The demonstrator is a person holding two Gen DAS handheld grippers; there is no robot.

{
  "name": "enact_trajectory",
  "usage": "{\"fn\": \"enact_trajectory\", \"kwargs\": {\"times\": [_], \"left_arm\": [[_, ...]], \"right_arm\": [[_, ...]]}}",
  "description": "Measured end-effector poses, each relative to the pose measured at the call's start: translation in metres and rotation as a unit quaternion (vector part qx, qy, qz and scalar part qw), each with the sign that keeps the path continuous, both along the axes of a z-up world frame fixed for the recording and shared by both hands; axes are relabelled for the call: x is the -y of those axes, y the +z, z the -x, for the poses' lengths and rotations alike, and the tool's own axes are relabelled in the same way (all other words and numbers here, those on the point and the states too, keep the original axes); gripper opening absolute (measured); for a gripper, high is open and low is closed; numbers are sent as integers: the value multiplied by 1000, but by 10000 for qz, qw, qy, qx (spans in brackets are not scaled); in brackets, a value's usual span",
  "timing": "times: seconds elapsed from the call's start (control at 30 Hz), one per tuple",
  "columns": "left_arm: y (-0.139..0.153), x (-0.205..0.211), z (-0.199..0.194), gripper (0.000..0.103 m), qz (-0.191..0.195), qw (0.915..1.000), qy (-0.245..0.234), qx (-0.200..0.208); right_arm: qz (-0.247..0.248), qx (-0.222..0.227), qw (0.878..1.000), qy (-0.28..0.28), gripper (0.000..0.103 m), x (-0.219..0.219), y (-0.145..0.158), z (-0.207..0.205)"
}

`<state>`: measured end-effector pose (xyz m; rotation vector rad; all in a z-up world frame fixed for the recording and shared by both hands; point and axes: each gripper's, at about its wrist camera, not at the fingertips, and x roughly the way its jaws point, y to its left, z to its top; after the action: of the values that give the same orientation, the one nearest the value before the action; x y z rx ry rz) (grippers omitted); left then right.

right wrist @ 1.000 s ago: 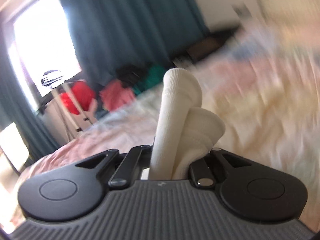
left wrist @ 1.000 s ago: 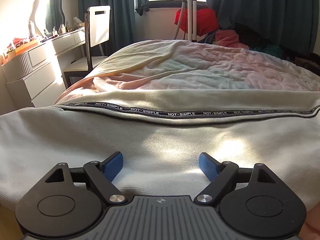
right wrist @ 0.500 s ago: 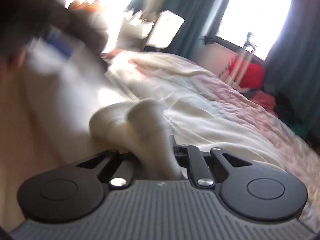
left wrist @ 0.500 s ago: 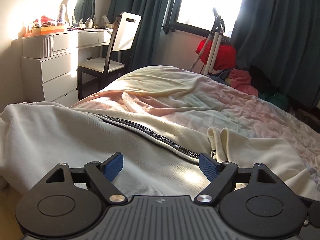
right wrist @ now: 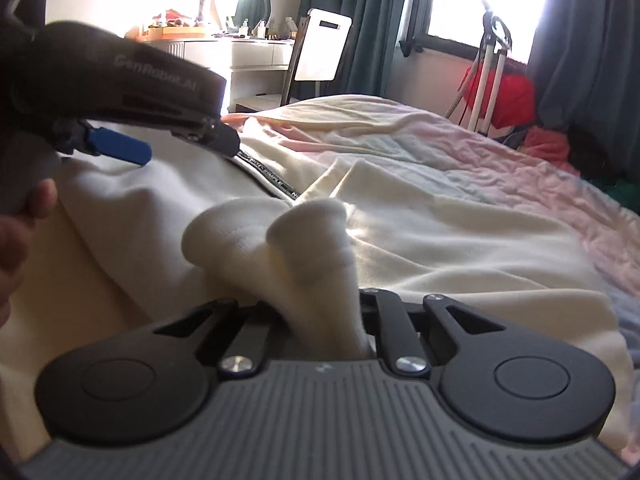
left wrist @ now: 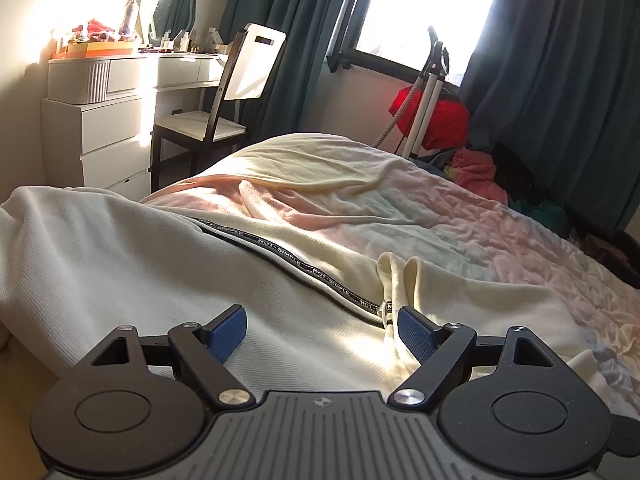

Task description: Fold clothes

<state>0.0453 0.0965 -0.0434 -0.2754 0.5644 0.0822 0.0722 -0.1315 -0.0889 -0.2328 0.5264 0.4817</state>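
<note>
A cream garment [left wrist: 120, 260] with a black lettered trim band [left wrist: 304, 268] lies spread over the bed. My left gripper [left wrist: 320, 328] hovers just above it, open, with nothing between its blue pads. In the right wrist view one of those blue pads [right wrist: 120, 148] shows at upper left, above the cloth. My right gripper [right wrist: 316, 308] holds a bunched fold of the cream garment [right wrist: 304, 240], which sticks up between its fingers. Its jaws are opening slightly with the fold still between them. The fold rests low, close to the spread cloth.
The bed's pastel blanket [left wrist: 440, 208] stretches toward the window. A chair [left wrist: 224, 120] and a white dresser [left wrist: 100, 128] stand at the left. A red heap [left wrist: 436, 120] and a clothes pile sit by the dark curtains. A person's hand [right wrist: 24, 216] holds the left gripper.
My right gripper has swung the held fold from up in the air down onto the garment beside the left gripper. The left gripper has rolled and lifted a little, staying open.
</note>
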Motion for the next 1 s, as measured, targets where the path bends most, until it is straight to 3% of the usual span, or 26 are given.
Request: {"fn": "enact_trajectory", "kwargs": {"times": [0.07, 0.13, 0.2, 0.27, 0.37, 0.53, 0.7, 0.8, 1.0], "left_arm": [[2, 5, 3, 84, -31, 9999, -131, 93], [4, 9, 6, 84, -136, 9994, -243, 212], [7, 14, 9, 84, -243, 9985, -351, 331], [13, 17, 14, 84, -421, 9976, -327, 445], [22, 17, 23, 85, -362, 9964, -483, 596], [23, 38, 33, 85, -657, 9916, -945, 595], [9, 62, 27, 85, -1099, 9850, -1283, 363], [-2, 65, 22, 85, -1189, 9834, -1362, 176], [-22, 64, 14, 85, -1466, 9780, -1407, -468]], "right_arm": [[-132, -163, 9998, 23, 22, 3, 3, 1], [-291, -349, 9989, 71, 52, 7, 8, 4], [-503, -581, 9969, 168, 70, 13, 15, 10], [-684, -739, 9945, 274, 71, 20, 26, 21], [-793, -517, 9954, 142, 71, 36, 52, 40], [-990, -304, 9909, -857, 71, 76, 69, 39], [-917, -574, 9779, -1789, 71, 107, 50, 3], [-932, -973, 9666, -2182, 71, 122, 34, -17], [-920, -1571, 9539, -2384, 71, 128, 4, -35]]}}
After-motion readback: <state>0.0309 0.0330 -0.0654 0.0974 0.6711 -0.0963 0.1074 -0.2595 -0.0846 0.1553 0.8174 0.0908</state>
